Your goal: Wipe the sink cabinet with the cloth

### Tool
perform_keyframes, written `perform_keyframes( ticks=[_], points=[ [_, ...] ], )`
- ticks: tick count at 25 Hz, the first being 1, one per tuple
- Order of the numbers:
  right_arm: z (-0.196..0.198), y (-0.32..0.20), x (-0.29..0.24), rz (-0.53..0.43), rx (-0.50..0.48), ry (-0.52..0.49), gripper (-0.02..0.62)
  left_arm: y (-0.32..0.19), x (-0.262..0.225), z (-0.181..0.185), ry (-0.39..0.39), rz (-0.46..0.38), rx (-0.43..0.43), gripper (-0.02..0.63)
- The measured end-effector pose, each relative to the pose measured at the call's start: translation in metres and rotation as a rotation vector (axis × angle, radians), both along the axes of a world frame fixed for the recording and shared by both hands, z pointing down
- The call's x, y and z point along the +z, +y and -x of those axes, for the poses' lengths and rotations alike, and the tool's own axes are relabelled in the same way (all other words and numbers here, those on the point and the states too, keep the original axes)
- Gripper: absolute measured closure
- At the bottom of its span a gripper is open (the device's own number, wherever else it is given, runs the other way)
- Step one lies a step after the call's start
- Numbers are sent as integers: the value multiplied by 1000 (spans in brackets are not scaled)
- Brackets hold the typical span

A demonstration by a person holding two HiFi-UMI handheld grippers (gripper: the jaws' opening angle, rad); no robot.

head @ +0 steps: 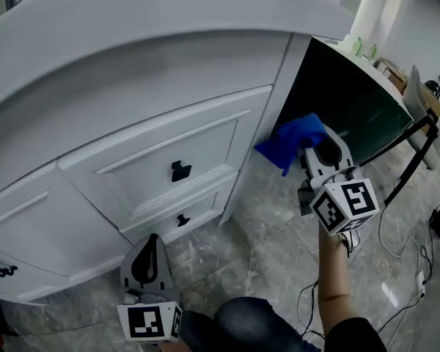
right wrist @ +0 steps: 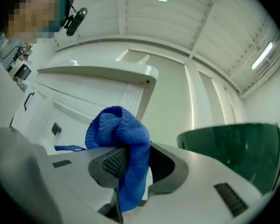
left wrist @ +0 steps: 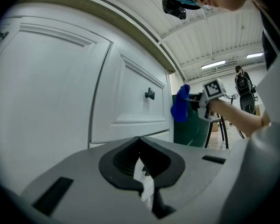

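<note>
The white sink cabinet (head: 169,138) curves across the head view, with panelled drawers on its front. My right gripper (head: 310,144) is shut on a blue cloth (head: 297,136), which bunches out of the jaws against the cabinet's right corner post. In the right gripper view the cloth (right wrist: 123,134) fills the gap between the jaws, with the cabinet (right wrist: 84,92) just behind it. My left gripper (head: 150,240) hangs low in front of the cabinet base, shut and empty. The left gripper view looks along the cabinet front (left wrist: 60,87) to the cloth (left wrist: 179,105).
Black handles (head: 180,171) (head: 182,220) stick out of the two drawers. A dark green panel (head: 352,108) stands right of the cabinet, with a black stand leg (head: 418,152) beyond it. Cables (head: 396,270) lie on the marble floor at right.
</note>
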State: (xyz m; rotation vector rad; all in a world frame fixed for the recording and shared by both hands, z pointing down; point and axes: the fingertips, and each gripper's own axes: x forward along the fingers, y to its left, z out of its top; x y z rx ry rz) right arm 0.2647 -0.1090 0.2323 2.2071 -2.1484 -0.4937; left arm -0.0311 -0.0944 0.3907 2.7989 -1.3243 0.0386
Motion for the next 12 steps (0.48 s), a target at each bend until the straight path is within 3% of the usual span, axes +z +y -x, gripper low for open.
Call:
perform_keyframes(
  ticks=[6, 12],
  points=[
    [25, -14, -111, -151, -18, 121, 480, -2, 2, -3, 6, 13, 14, 606],
    [39, -18, -129, -183, 21, 143, 480, -2, 1, -5, 17, 11, 21, 606]
  ],
)
